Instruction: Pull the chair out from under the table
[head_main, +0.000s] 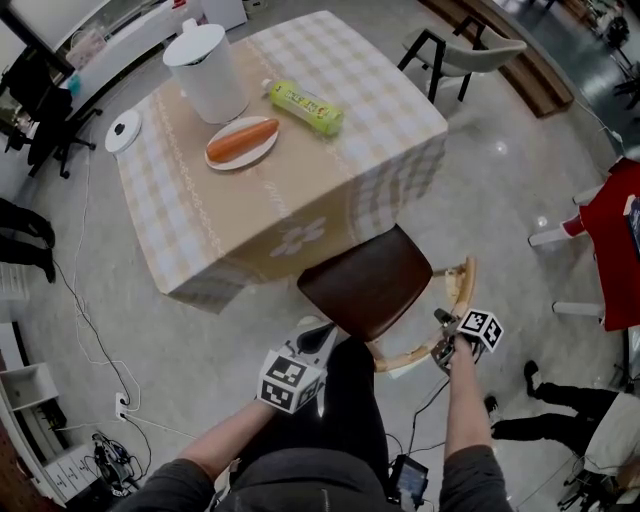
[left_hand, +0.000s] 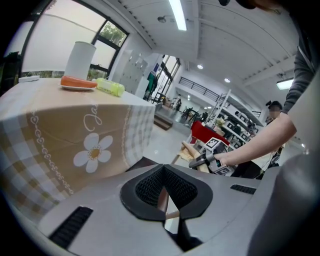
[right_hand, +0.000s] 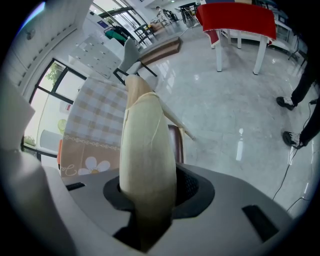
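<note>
The chair has a dark brown seat (head_main: 365, 280) and a curved pale wooden backrest (head_main: 458, 290); the seat's far part sits under the table's checked cloth (head_main: 300, 200). My right gripper (head_main: 443, 335) is shut on the backrest's right end, and the pale wood (right_hand: 147, 135) fills its jaws (right_hand: 150, 192). My left gripper (head_main: 318, 335) is at the seat's near left corner. Its pads (left_hand: 150, 187) stand almost together, with a thin strip of brown and pale chair wood between them (left_hand: 163, 192). The right gripper (left_hand: 202, 161) also shows in the left gripper view.
On the table stand a white jug (head_main: 207, 70), a plate with an orange food item (head_main: 240, 143), a green packet (head_main: 305, 107) and a white disc (head_main: 123, 130). Another chair (head_main: 455, 50) stands behind, a red table (head_main: 615, 240) right, a person's legs (head_main: 560, 410) and cables near.
</note>
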